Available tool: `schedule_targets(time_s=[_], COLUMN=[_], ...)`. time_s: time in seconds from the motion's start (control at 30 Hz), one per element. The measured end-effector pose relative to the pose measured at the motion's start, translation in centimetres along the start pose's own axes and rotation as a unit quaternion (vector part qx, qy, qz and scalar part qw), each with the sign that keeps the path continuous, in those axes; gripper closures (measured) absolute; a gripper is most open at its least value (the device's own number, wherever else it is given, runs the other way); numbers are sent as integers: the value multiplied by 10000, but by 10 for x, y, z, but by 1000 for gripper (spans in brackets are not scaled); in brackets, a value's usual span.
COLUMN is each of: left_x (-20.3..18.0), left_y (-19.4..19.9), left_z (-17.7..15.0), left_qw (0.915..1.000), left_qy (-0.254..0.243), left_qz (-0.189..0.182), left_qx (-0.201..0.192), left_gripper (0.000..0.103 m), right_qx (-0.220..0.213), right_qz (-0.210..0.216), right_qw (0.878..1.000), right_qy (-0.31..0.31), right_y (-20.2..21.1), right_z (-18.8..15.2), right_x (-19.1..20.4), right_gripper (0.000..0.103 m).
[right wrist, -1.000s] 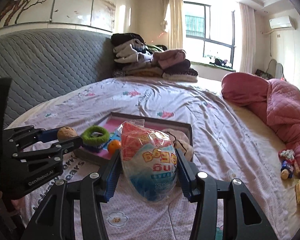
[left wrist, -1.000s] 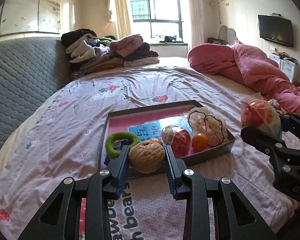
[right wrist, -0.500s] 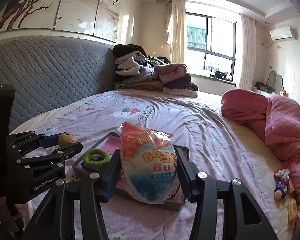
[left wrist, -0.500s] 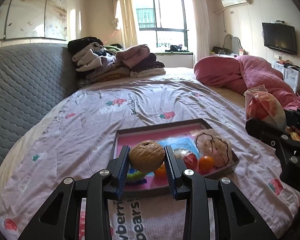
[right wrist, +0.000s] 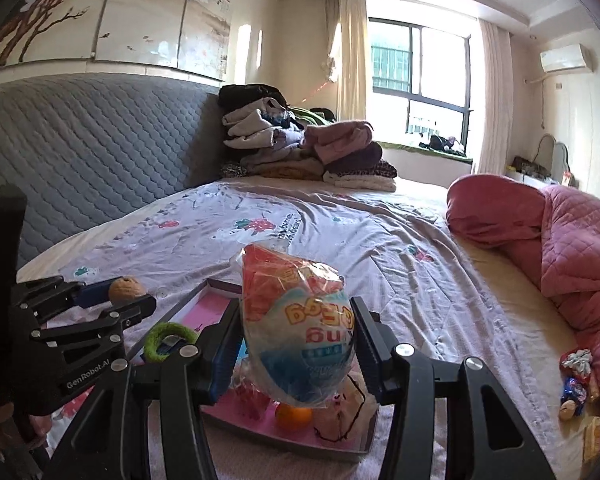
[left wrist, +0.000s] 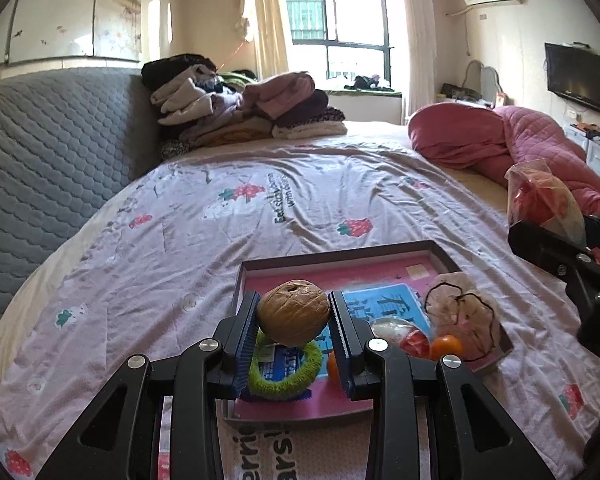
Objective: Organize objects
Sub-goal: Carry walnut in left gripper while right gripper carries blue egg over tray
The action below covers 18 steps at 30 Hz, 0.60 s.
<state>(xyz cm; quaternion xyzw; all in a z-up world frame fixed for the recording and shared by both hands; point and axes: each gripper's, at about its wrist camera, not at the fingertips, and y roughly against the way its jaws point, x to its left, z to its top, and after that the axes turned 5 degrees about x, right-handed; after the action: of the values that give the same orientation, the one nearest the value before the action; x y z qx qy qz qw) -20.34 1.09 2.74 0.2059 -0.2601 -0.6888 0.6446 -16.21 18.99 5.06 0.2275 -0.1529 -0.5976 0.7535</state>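
Brown walnut (left wrist: 293, 312) clamped in left gripper (left wrist: 293, 322), wrapped snack bag (right wrist: 298, 332) clamped in right gripper (right wrist: 296, 344), both above tray (left wrist: 340, 258); lowering and releasing likely follows.

Tray (left wrist: 340, 258) lay on bed (left wrist: 260, 208); ring (left wrist: 296, 376), orange (left wrist: 446, 346) in it; clothes pile (left wrist: 244, 108) behind, quilt (left wrist: 500, 140) right.

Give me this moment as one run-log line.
left gripper: shut on walnut | right gripper: shut on snack bag | both above tray | tray holds green ring, orange
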Motion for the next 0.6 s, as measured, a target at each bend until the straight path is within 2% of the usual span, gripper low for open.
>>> schedule_targets(time_s=[0.4,0.6], left_x=[-3,-9], left_y=[-46,-62], left_z=[17,26], left_qw=[9997,9997], left_qy=[104,123], left_qz=[120,50], left_qx=[175,219], left_gripper=[68,68], right_qx=[-68,-11], right_qz=[-67,-113], right_qw=[9999,9999], right_qy=[64,-22], right_y=[-26,-40], right_z=[18,18], right_x=[-18,-31], right_gripper=[51,51])
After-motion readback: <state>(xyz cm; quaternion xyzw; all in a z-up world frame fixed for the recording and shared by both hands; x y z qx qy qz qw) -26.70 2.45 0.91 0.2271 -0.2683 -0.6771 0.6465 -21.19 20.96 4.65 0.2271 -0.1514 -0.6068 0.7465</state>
